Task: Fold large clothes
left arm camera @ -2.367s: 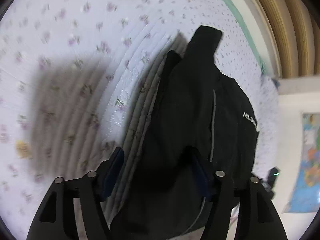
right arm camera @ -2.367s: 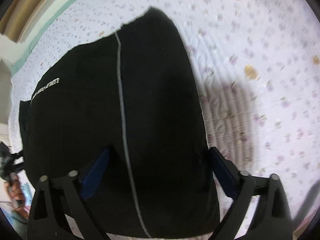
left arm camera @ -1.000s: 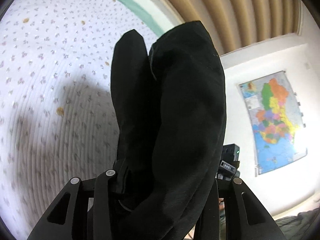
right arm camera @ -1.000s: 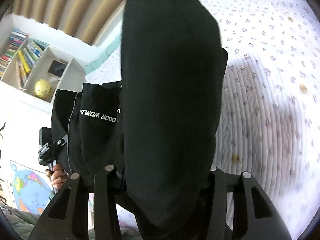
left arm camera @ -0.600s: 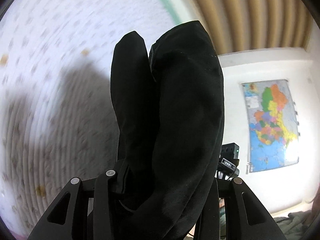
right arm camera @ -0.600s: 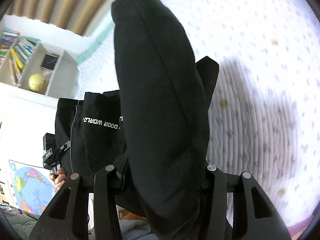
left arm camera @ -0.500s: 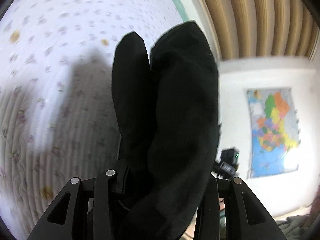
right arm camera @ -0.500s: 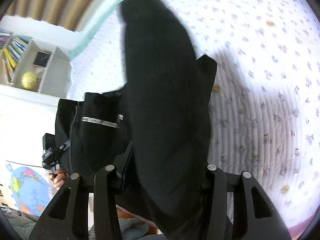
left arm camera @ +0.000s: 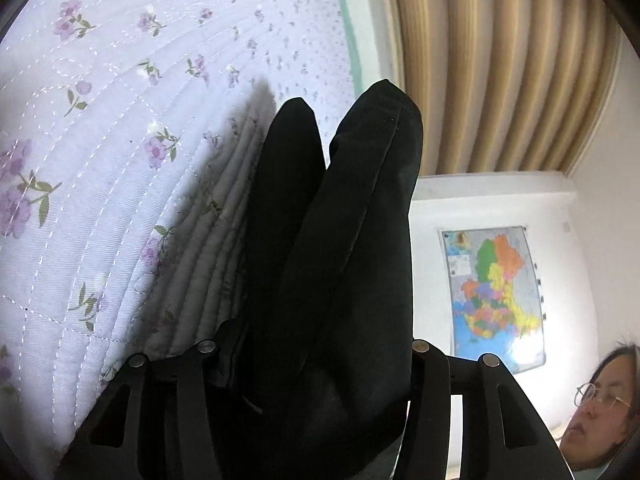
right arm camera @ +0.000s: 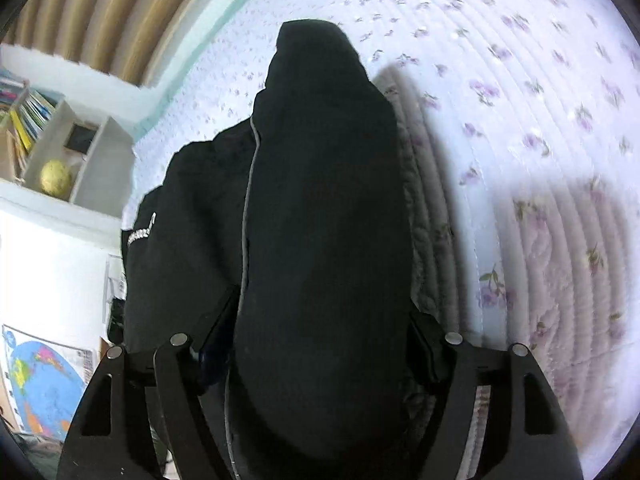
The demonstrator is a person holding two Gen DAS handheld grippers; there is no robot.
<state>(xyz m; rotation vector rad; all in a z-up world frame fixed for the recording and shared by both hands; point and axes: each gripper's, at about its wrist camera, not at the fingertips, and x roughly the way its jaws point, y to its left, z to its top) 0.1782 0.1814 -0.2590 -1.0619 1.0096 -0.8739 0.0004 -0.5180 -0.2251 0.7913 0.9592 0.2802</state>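
A large black garment (left arm camera: 340,260) with a thin grey stripe and white lettering fills the middle of both views. My left gripper (left arm camera: 308,356) is shut on a bunched fold of it, which sticks out forward in two lobes. My right gripper (right arm camera: 316,332) is shut on another thick fold of the garment (right arm camera: 320,220); its jaws stand a little wider than a moment ago. The rest of the cloth (right arm camera: 184,216) hangs to the left above the quilt. The fingertips are hidden by cloth.
A lilac floral quilt (left arm camera: 100,140) covers the bed under the garment and also shows in the right wrist view (right arm camera: 540,120). A beige curtain (left arm camera: 500,60), a wall map (left arm camera: 496,292), a white bookshelf (right arm camera: 52,152) and a person's face (left arm camera: 600,412) lie beyond the bed edge.
Both grippers closed on the garment and lifted it off the quilt, then came down close to the quilt. The right jaws have widened slightly.
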